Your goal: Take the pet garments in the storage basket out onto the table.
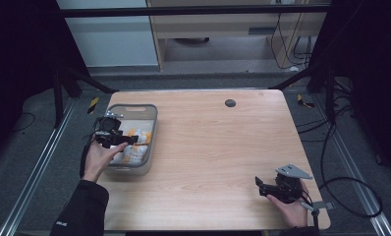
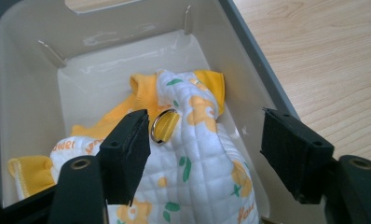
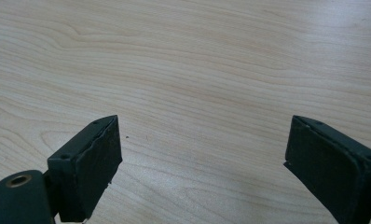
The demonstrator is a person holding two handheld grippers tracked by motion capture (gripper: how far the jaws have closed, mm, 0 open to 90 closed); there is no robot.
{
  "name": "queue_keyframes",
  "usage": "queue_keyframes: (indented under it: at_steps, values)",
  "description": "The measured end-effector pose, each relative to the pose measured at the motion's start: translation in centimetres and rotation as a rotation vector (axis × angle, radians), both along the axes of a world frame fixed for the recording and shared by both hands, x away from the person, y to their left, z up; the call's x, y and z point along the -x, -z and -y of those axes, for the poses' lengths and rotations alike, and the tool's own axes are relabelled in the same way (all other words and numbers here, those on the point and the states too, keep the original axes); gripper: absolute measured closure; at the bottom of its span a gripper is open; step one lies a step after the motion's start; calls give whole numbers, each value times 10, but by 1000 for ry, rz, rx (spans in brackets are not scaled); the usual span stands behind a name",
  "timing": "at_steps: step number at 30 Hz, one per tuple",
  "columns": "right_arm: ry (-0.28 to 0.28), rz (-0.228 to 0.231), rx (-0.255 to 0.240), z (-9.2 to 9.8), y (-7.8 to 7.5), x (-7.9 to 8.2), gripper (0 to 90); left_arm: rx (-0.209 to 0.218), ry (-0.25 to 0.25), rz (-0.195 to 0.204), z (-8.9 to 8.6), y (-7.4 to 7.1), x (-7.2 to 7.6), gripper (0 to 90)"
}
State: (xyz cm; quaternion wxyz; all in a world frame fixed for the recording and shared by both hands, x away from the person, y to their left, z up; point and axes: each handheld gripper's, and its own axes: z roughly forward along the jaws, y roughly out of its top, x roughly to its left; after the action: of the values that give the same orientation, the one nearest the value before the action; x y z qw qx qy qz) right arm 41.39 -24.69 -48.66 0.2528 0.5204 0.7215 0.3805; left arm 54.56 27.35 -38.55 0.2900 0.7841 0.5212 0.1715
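A grey plastic bin (image 1: 132, 107) stands at the table's left edge. Inside lies a crumpled white quilted cloth (image 2: 207, 154) with yellow flowers, green leaves and yellow trim (image 2: 141, 91). A metal ring (image 2: 161, 127) sits on a yellow strap of it. My left gripper (image 2: 207, 149) reaches down into the bin (image 2: 30, 93), open, its jaws on either side of a raised fold of the cloth. The left pad lies against the fold and the right pad stands clear of it. My right gripper (image 1: 260, 186) rests low over bare wood near the table's front right, open with nothing between its jaws (image 3: 202, 158).
The wooden table (image 1: 213, 147) has a small black round cap (image 1: 230, 103) near its far edge. Cables (image 1: 350, 196) lie on the floor to the right. Dark frame posts (image 1: 61, 93) stand at both far corners.
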Motion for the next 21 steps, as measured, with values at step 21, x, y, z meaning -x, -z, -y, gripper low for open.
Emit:
queue_keyframes:
  at_steps: [21]
  values:
    - [-10,-12,6,-1,1,-1,102,-60,-19,-61,4,22,-6,457]
